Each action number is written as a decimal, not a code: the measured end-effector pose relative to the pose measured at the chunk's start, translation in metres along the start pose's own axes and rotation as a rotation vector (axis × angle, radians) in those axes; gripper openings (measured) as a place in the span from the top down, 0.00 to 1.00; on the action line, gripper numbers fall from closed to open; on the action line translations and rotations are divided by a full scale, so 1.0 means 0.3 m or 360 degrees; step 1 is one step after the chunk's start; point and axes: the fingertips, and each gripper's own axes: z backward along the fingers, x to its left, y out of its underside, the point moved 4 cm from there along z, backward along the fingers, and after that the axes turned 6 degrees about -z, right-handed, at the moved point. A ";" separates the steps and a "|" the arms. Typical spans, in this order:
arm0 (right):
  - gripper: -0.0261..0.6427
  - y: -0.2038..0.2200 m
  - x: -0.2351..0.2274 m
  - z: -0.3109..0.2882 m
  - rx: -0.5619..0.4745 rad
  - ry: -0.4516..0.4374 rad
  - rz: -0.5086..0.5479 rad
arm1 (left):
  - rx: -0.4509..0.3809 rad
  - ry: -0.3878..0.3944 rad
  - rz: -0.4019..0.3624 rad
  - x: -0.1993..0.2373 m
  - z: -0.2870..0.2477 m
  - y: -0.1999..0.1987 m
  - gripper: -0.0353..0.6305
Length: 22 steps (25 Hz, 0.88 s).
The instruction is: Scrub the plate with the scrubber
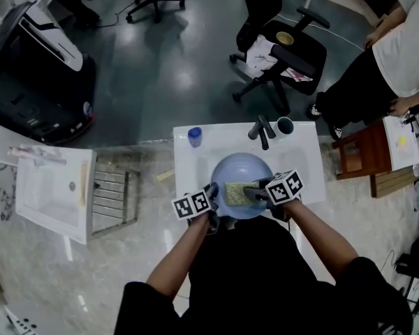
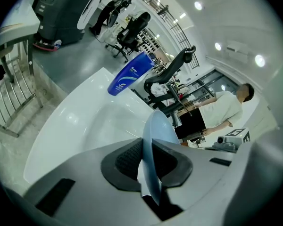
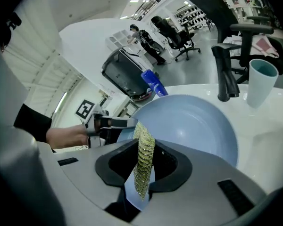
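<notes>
A pale blue plate (image 1: 241,175) is held over the white sink (image 1: 195,165). My left gripper (image 1: 211,195) is shut on the plate's left rim; in the left gripper view the plate (image 2: 156,134) stands edge-on between the black pads (image 2: 127,160). My right gripper (image 1: 260,192) is shut on a yellow-green mesh scrubber (image 1: 237,190), which lies on the plate's face. In the right gripper view the scrubber (image 3: 143,154) hangs between the jaws over the plate (image 3: 198,126).
A blue bottle (image 1: 194,137) stands on the sink's back left corner. A black tap (image 1: 262,130) and a teal cup (image 1: 285,125) stand at the back right. A metal rack (image 1: 112,192) stands left of the sink. A person in a white top (image 1: 405,40) is at the right.
</notes>
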 end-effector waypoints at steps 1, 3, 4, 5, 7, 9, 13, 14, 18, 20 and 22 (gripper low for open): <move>0.86 0.003 0.005 -0.018 0.0007 0.0001 -0.0002 | -0.0002 0.0002 -0.0003 -0.002 0.001 -0.003 0.89; 0.86 0.009 -0.003 -0.044 0.0030 0.0042 0.0013 | 0.0000 0.0003 -0.0010 -0.004 0.006 -0.006 0.89; 0.86 0.014 -0.014 -0.053 0.0050 0.0078 0.0039 | 0.0002 0.0005 -0.0007 -0.003 0.008 -0.004 0.89; 0.86 0.020 -0.025 -0.062 0.0075 0.0113 0.0073 | 0.0002 0.0008 -0.0001 -0.002 0.010 -0.001 0.89; 0.86 0.028 -0.035 -0.071 0.0115 0.0164 0.0133 | -0.0005 0.0017 0.0013 -0.004 0.011 0.005 0.89; 0.86 0.035 -0.045 -0.073 0.0146 0.0191 0.0165 | -0.0011 0.0026 0.0016 -0.011 0.011 0.009 0.89; 0.86 0.062 -0.074 -0.071 0.0204 0.0241 0.0187 | -0.0010 0.0040 0.0011 -0.016 0.017 0.011 0.89; 0.86 0.069 -0.082 -0.070 0.0219 0.0263 0.0201 | -0.0007 0.0041 0.0010 -0.012 0.019 0.012 0.89; 0.86 0.086 -0.119 -0.049 0.0276 0.0371 0.0274 | 0.0009 0.0047 0.0007 0.000 0.026 0.013 0.89; 0.86 0.089 -0.139 -0.032 0.0299 0.0431 0.0308 | 0.0017 0.0052 0.0007 0.001 0.028 0.012 0.89; 0.86 0.092 -0.165 -0.016 0.0323 0.0505 0.0345 | 0.0021 0.0055 0.0005 0.004 0.028 0.012 0.89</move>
